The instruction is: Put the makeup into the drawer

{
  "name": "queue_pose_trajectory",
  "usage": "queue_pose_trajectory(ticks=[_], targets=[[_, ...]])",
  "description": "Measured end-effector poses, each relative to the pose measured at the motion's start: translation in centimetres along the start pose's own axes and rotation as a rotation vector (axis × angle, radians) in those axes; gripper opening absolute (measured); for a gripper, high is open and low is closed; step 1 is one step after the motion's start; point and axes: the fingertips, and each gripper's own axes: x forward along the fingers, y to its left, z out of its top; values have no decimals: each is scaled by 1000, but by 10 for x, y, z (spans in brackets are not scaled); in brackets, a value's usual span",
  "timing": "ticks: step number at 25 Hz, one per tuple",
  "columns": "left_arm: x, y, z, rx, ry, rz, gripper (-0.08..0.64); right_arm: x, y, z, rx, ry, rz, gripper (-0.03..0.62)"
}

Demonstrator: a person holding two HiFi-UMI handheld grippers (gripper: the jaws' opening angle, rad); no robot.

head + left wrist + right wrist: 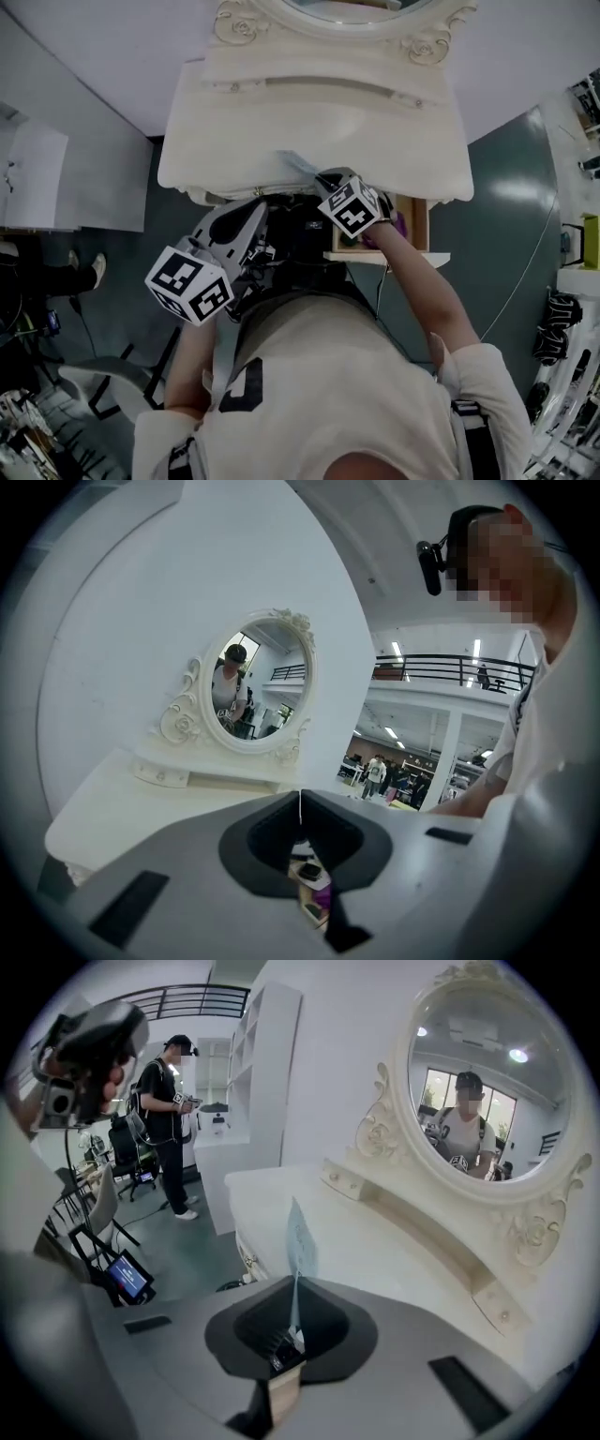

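Drawer point(420, 225): pulled open under the right end of the counter point(309, 131), mostly covered by the right forearm and the marker cube point(353, 208); just a wooden side wall and a strip of white front on show.
Drawer contents: hard to make out. A purple scrap point(398, 223) beside the wrist in the head view. A small black piece and more purple glimpsed under the jaws in the left gripper view, too small to name.
Mirror point(487, 1082): ornate white frame, whole in the right gripper view, cropped by the top edge in the head view.
Packet point(298, 1237): thin, flat, pale blue. Seen nearly edge-on in the right gripper view, so little more than a sliver. Print on it too small to read.
Packet, position: up in the air over the front edge of the counter, just left of the open drawer and outside it. Lower end buried in the jaws.
Right tongs point(298, 1281): jaws pinched tight on the packet, no gap showing, with the packet's free end sticking out beyond the tips.
Left tongs point(300, 801): jaws pressed together along a thin seam, nothing between them, touching nothing.
Left tongs, position: low and to the left in the head view, just in front of the counter's edge, beside the right tongs but apart from the packet.
Background: a person point(169, 1119) standing off to the left in the right gripper view, distant and small.
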Motion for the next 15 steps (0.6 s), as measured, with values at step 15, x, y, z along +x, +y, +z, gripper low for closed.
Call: queue_pose_trajectory(ticks=[15], targets=[[-26, -8, -29, -14, 32, -120, 58, -63, 55, -10, 132, -69, -92, 26]])
